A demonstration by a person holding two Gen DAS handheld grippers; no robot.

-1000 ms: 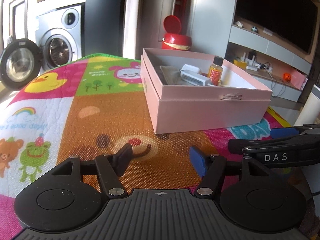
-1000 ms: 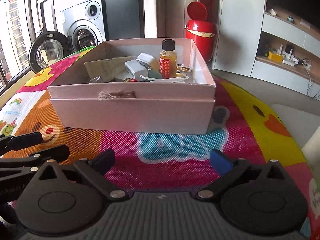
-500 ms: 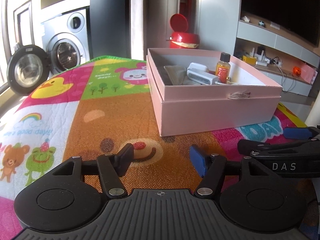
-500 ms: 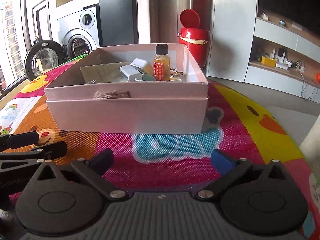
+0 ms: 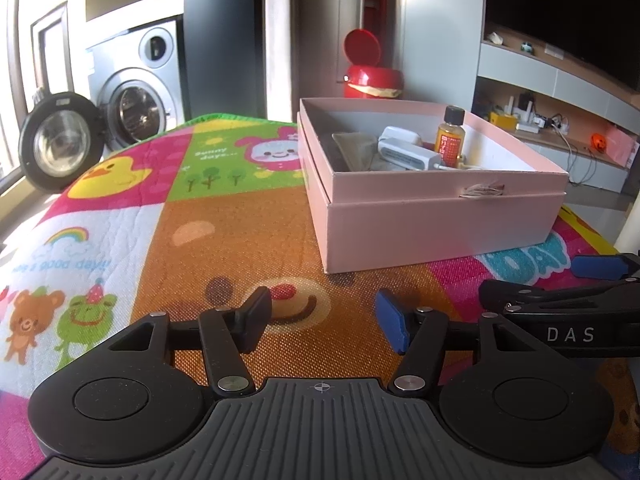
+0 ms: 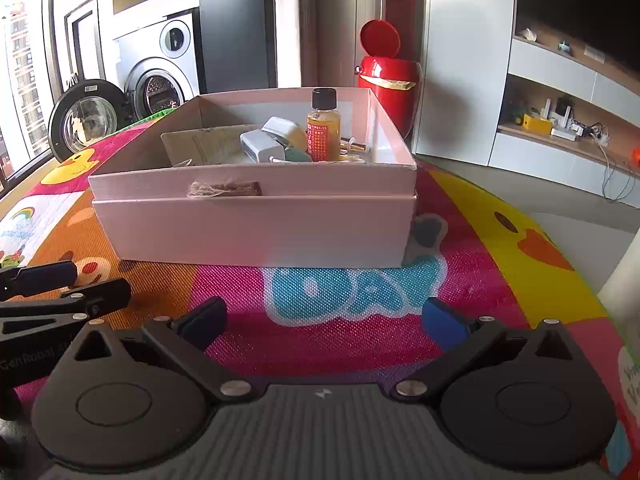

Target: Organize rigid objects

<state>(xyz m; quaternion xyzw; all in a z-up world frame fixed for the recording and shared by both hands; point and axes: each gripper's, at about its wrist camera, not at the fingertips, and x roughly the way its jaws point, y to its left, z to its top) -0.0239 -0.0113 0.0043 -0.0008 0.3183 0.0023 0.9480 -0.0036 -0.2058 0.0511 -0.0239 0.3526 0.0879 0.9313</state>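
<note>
A pink box [image 5: 440, 228] [image 6: 256, 224] sits on a colourful play mat. Inside stand an amber bottle with a black cap [image 5: 451, 138] [image 6: 323, 128], a white charger [image 5: 404, 152] [image 6: 262, 145], a grey-brown card [image 6: 202, 146] and some small items. My left gripper [image 5: 322, 320] is open and empty, low over the mat in front of the box's left corner. My right gripper [image 6: 326, 320] is open and empty, in front of the box's near wall. Each gripper shows at the edge of the other's view.
The play mat [image 5: 120, 208] covers the surface and drops off at its edges. A red bin with raised lid [image 6: 390, 76] stands behind the box. A washing machine with open door [image 5: 60, 140] is at far left. Shelves [image 6: 560, 120] are at right.
Both grippers have pulled back and tilted slightly, so the box sits a little farther and higher in view. Both stay open and empty. The box's contents have not moved.
</note>
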